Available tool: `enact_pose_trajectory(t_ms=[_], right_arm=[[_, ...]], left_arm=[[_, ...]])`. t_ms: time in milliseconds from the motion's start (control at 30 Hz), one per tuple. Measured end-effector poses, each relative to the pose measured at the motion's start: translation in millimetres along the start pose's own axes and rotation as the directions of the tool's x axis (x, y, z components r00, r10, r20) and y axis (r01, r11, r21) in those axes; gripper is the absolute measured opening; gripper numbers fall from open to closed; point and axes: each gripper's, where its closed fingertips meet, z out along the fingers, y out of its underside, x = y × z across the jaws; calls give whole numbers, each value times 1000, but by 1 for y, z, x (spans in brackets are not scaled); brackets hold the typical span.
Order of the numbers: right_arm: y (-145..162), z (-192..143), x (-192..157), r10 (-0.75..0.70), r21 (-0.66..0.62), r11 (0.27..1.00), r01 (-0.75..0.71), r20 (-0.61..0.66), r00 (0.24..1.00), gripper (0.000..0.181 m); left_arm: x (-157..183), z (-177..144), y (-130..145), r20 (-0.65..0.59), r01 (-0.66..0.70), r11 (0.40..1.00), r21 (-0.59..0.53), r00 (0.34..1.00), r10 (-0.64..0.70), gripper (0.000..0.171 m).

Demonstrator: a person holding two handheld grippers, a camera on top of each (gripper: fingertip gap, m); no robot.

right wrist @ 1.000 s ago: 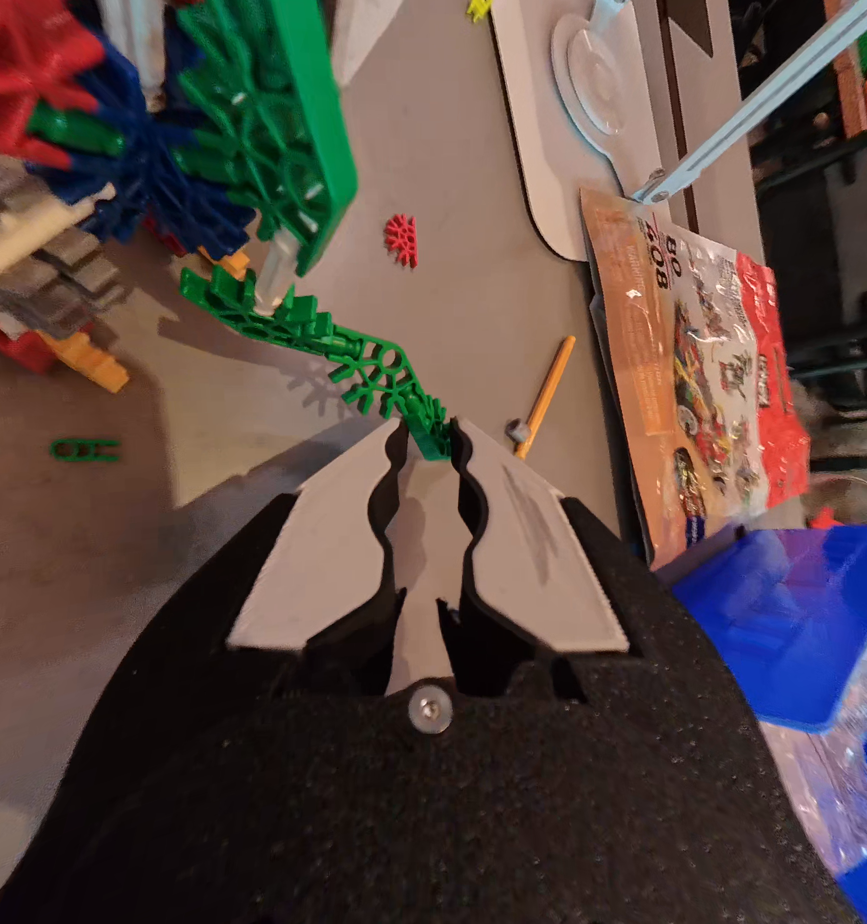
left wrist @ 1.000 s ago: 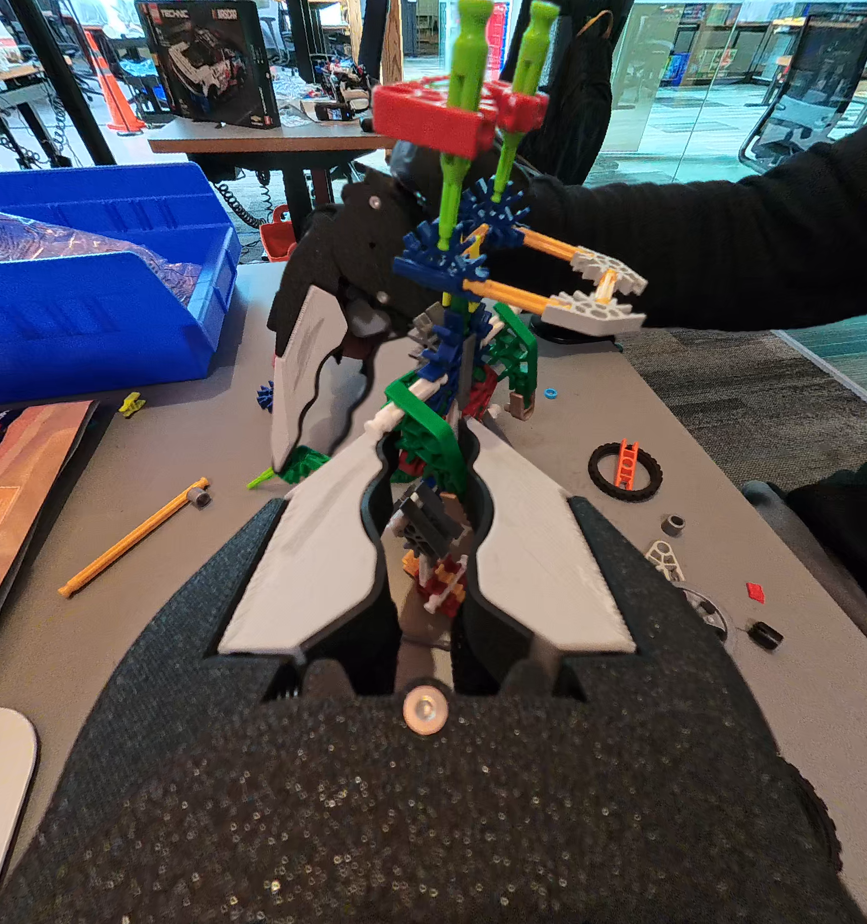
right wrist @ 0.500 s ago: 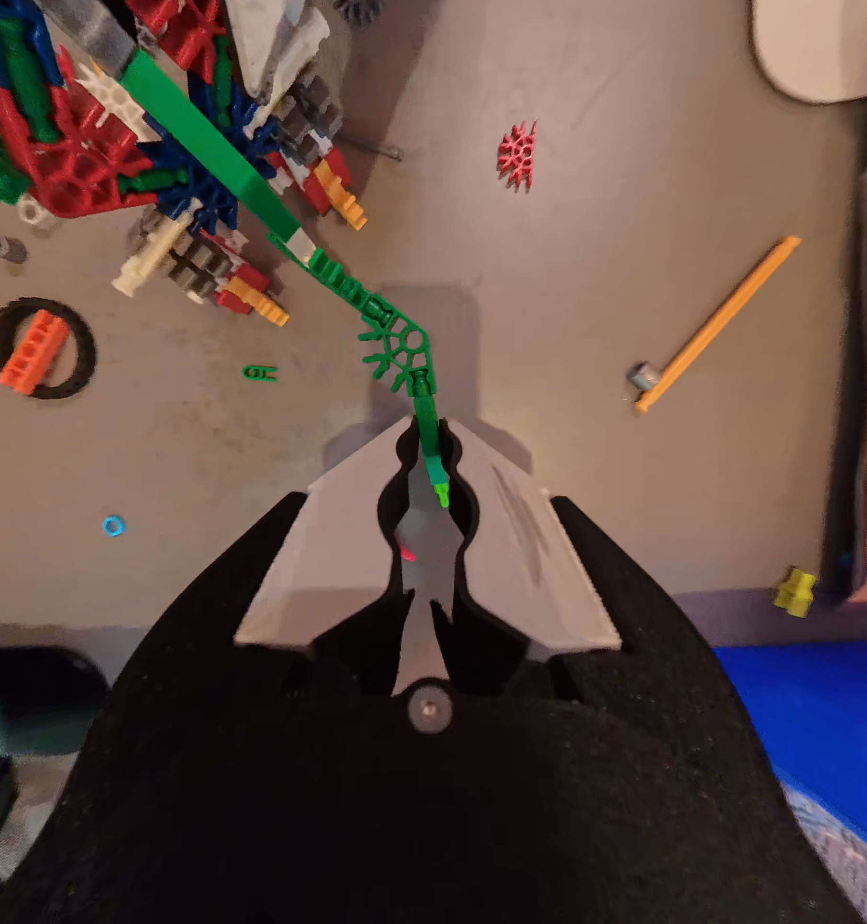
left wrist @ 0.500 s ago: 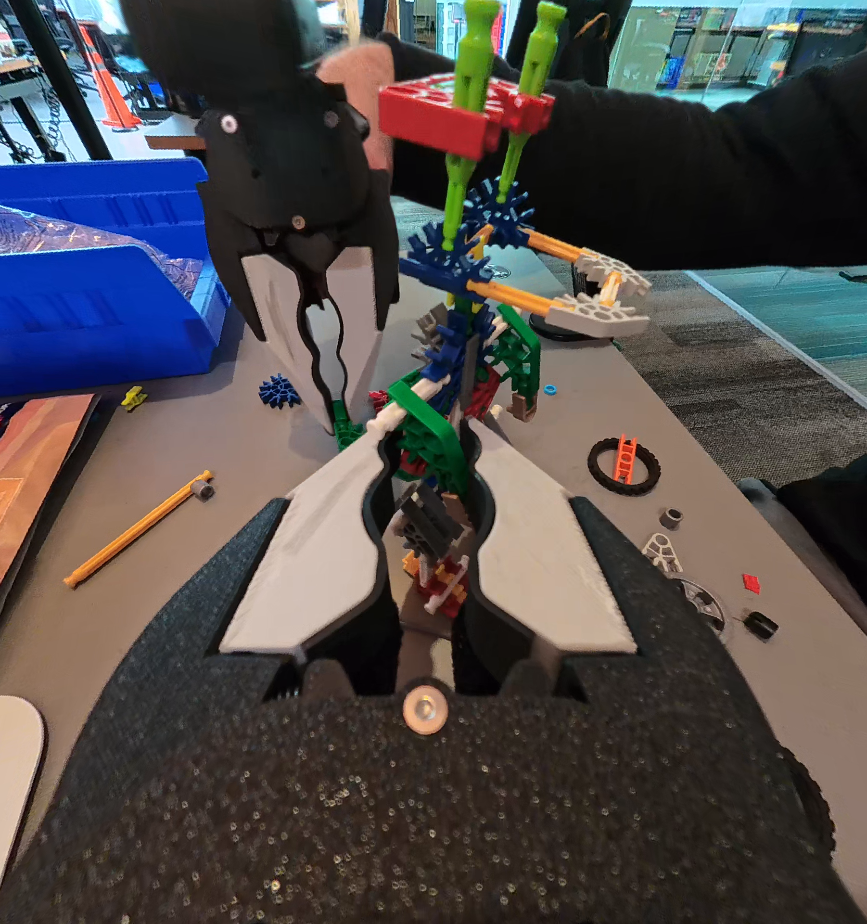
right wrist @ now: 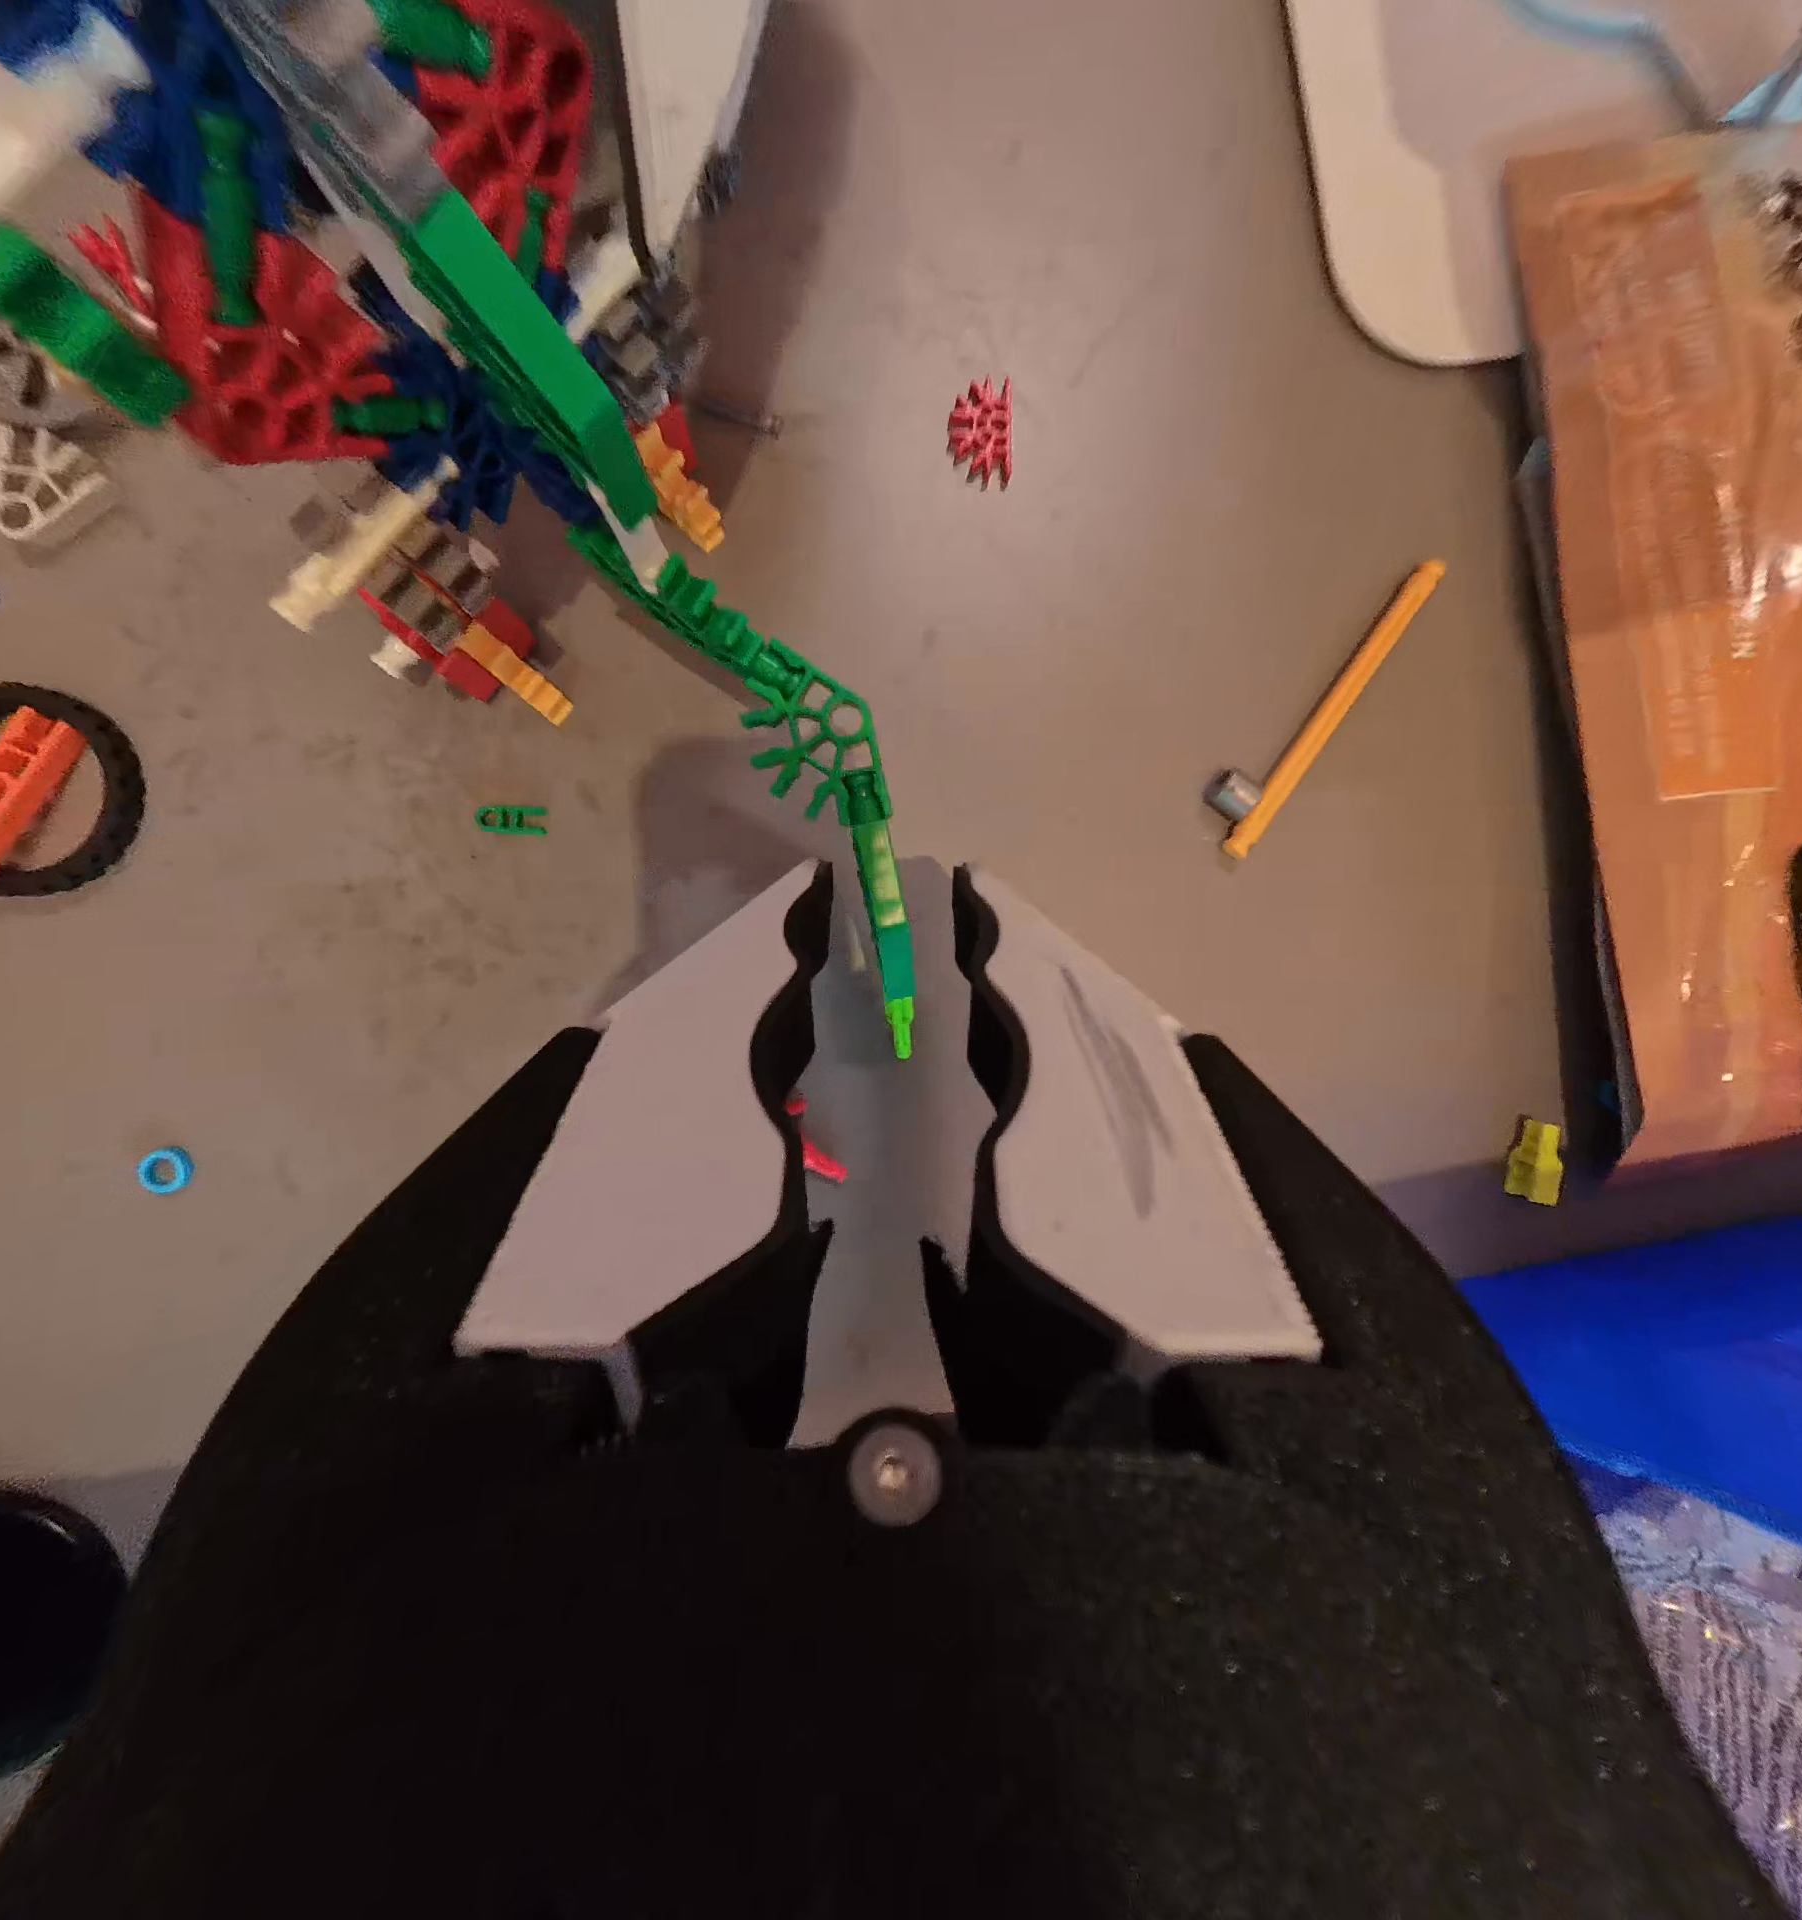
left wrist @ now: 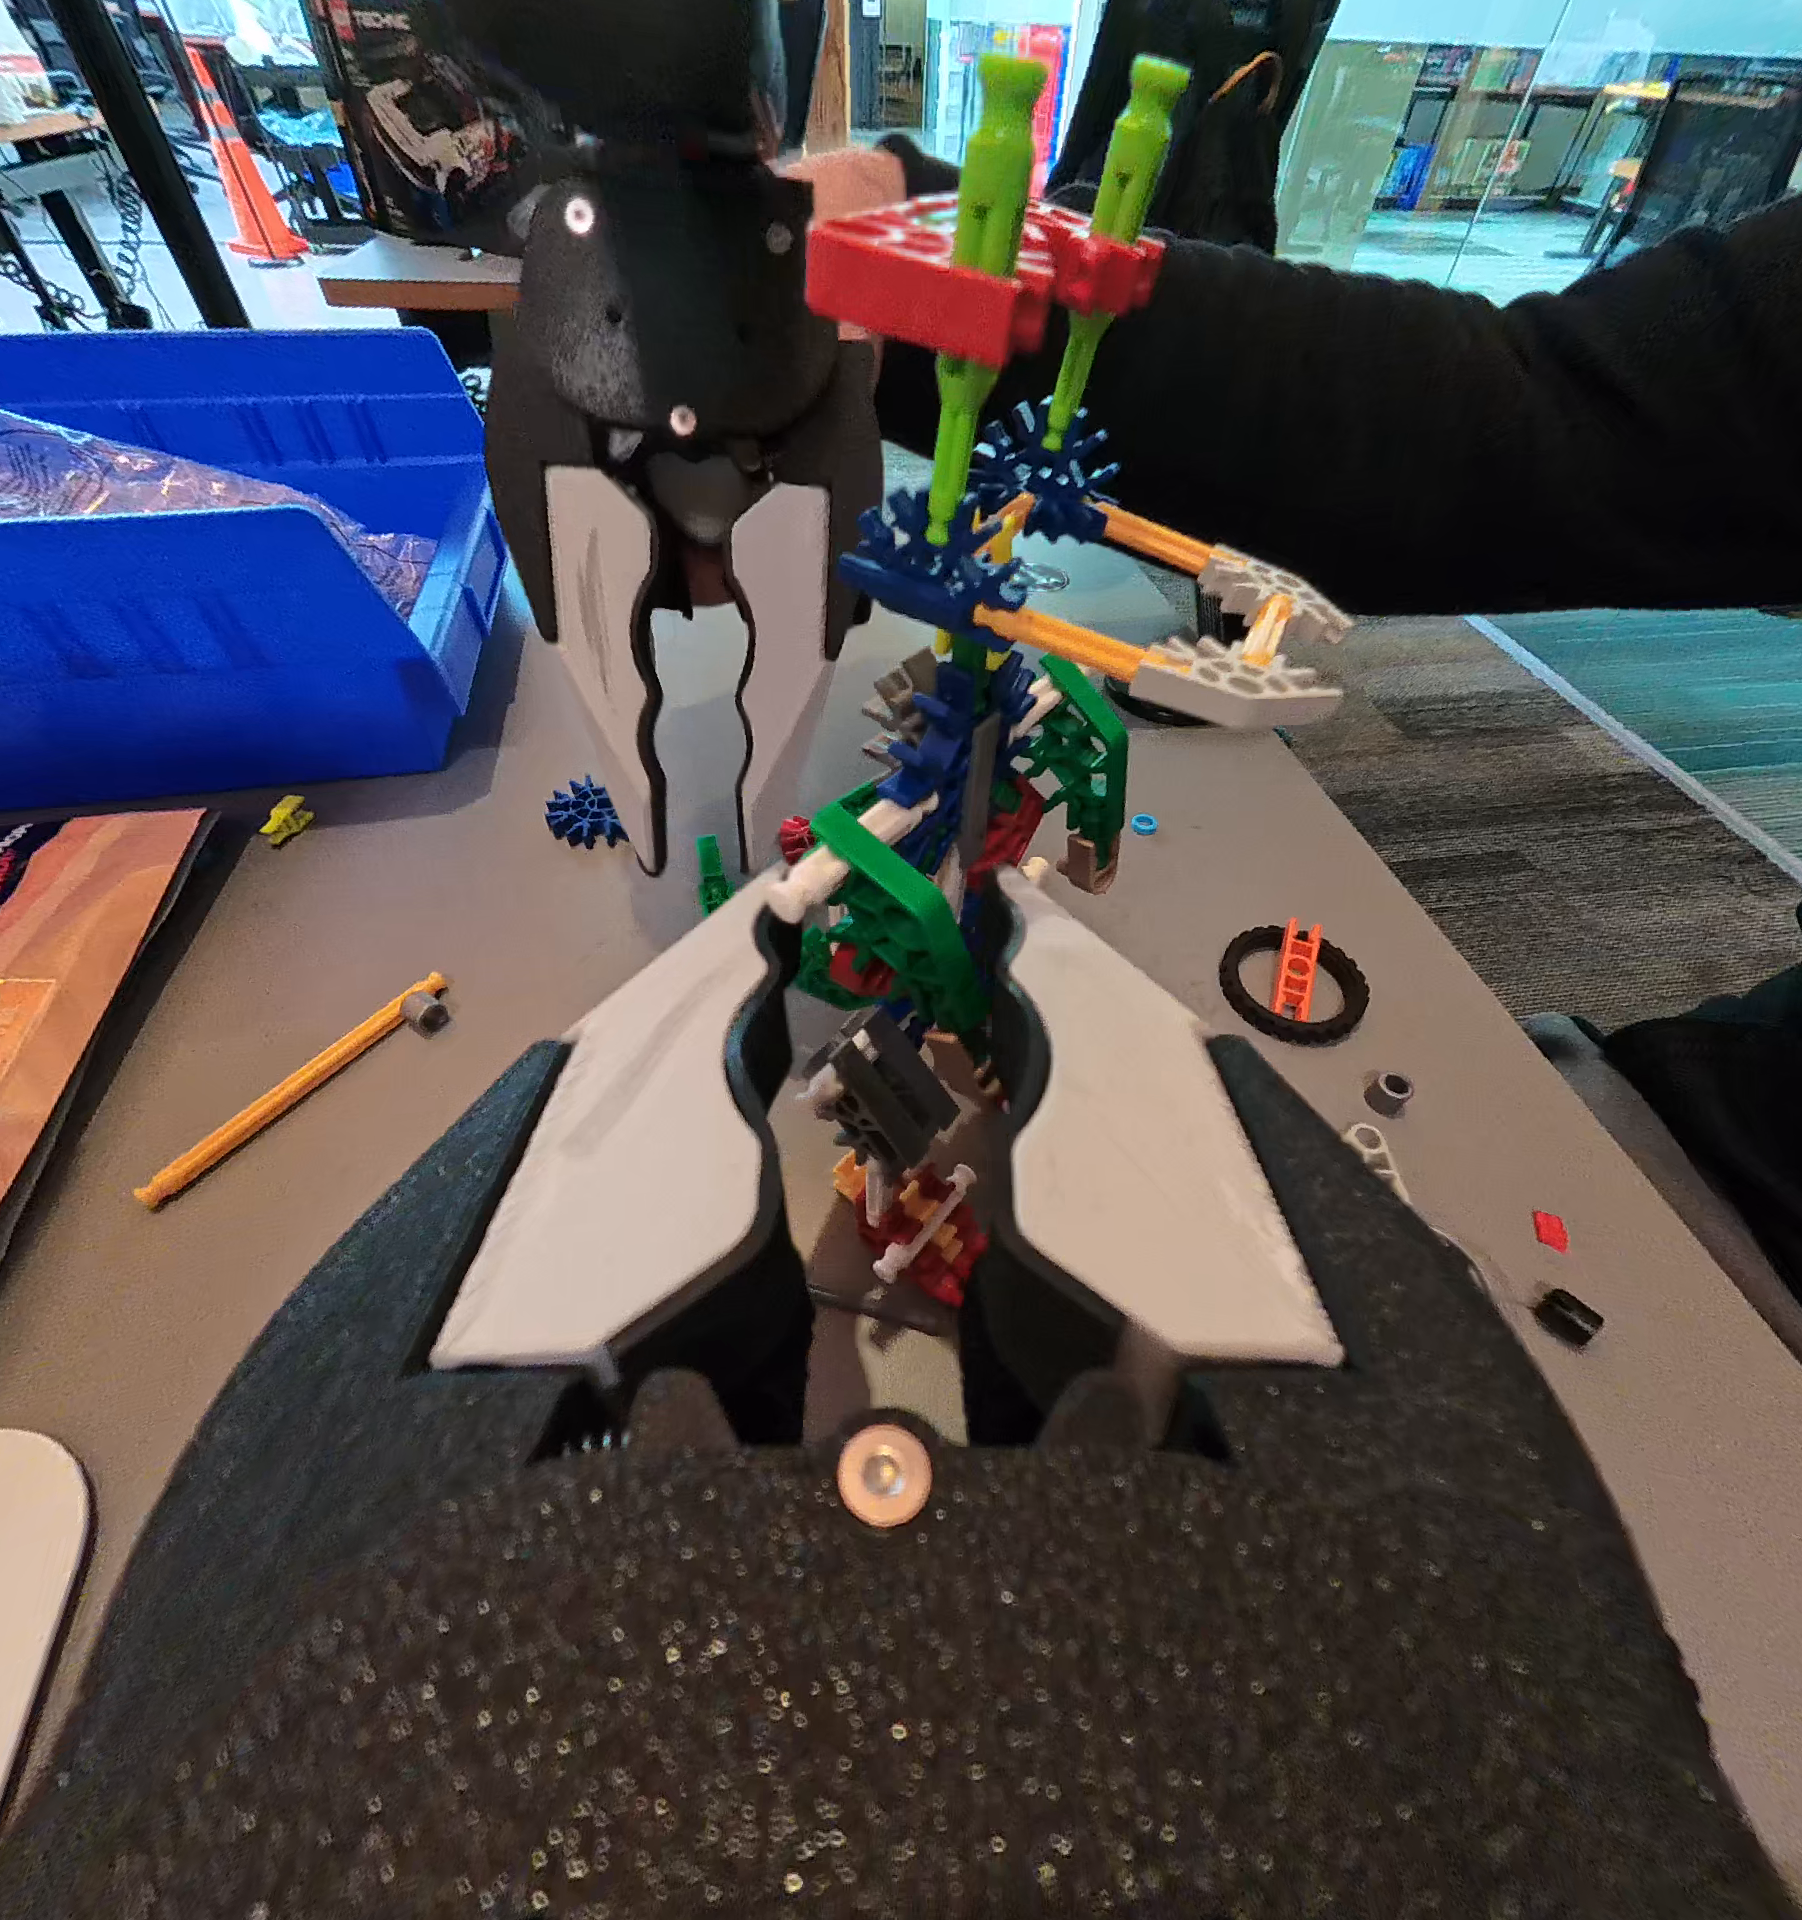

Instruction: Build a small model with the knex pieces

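Left wrist view: left gripper (left wrist: 892, 904) clamped round the toy model (left wrist: 938, 852) at centre frame, steadying it on the worktop (left wrist: 377, 935). Right wrist view: right gripper (right wrist: 892, 873) parted, straddling the green rod (right wrist: 881, 894) jutting from the model's connector chain, centre frame. Best squeezed squarely, model kept firm.

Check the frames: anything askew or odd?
The model leans in the left tool. A green arm kinks off its base; its rod tip lies between the right tool fingers, ungripped. Loose parts litter the table.
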Motion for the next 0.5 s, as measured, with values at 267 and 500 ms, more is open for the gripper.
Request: enact_pose_trajectory(t_ms=[267,500], right_arm=[[-31,-54,-16,29,206,979,10,-188,982,38],[-53,-65,-62,101,282,959,-5,-328,939,44]], left_arm=[[-2,-16,-2,50,-13,1000,-15,999,13,43],[13,-63,-42,252,-237,971,-17,939,234,50]])
